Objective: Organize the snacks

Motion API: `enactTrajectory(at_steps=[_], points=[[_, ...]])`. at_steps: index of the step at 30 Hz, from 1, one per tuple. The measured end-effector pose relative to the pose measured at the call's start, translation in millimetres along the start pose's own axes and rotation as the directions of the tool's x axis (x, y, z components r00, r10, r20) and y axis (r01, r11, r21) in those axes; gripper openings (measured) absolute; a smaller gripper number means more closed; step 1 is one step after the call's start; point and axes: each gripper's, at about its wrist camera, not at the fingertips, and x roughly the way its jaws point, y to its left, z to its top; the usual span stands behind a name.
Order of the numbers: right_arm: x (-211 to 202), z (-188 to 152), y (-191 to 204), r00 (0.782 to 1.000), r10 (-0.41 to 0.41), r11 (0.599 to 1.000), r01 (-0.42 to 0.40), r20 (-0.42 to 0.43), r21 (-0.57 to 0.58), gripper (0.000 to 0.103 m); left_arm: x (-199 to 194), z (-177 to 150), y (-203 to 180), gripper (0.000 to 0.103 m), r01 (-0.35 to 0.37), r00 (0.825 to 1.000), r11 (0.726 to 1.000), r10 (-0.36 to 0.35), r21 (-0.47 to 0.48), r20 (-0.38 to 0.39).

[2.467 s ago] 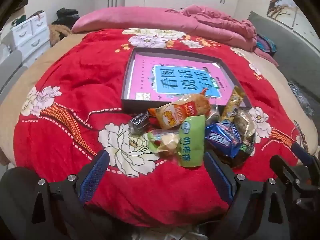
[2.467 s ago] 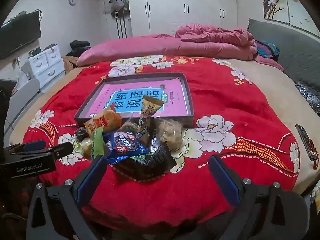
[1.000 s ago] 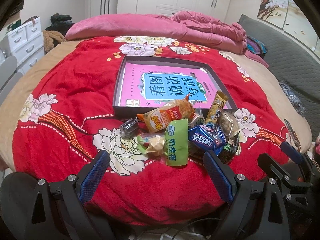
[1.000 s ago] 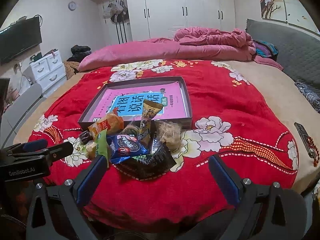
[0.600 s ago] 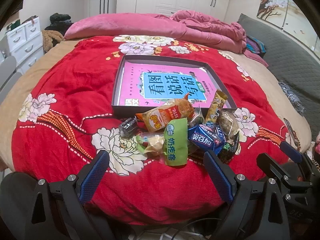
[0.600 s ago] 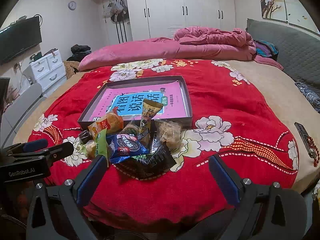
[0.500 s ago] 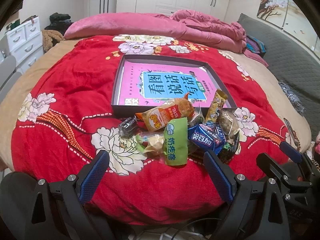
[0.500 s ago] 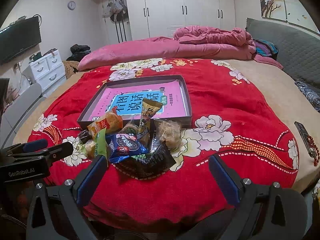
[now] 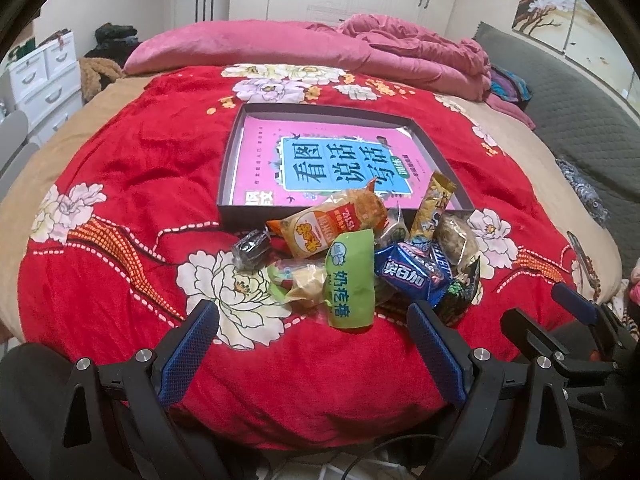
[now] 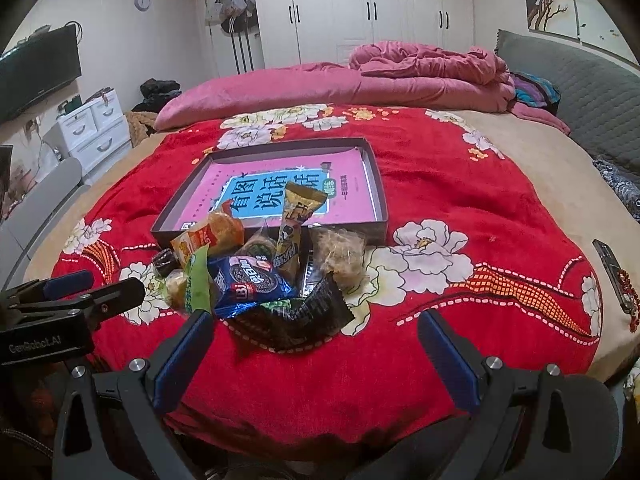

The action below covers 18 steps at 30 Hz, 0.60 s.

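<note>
Both tools in my views are spread wide and empty. My left tool (image 9: 312, 344) hovers over the near edge of the bed, short of the snack pile; my right tool (image 10: 316, 354) hangs beside it, also short of the pile.

The snacks sit heaped on the red flowered blanket (image 9: 132, 184), just in front of the shallow dark cardboard tray (image 9: 234, 148) with the pink printed sheet inside. The tray holds no snacks except for wrapper ends leaning over its near wall.

In the pile: light green pouch (image 9: 349, 282) nearest my left tool, orange crinkled packet (image 9: 332, 226) behind it against the tray wall, blue biscuit wrapper (image 9: 414, 274) to its right, gold-brown stick packet (image 9: 432, 204) standing tilted over the tray wall, small dark wrapped sweet (image 9: 251, 249) off to the left, black-and-green foil bag (image 10: 298, 316) closest to my right tool, and clear-wrapped pale cake (image 10: 340, 254) just beside the tray's near wall.
</note>
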Motion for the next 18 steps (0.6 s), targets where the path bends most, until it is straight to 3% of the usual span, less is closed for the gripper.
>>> enactTrajectory(at_steps=[18], points=[[22.5,-1.6,-8.1,0.996,0.015,0.999,-0.011,-0.089,0.041,0.102,18.6,5.1,26.6,0.095,-0.018,0.999,0.996,0.014,-0.084,-0.053]])
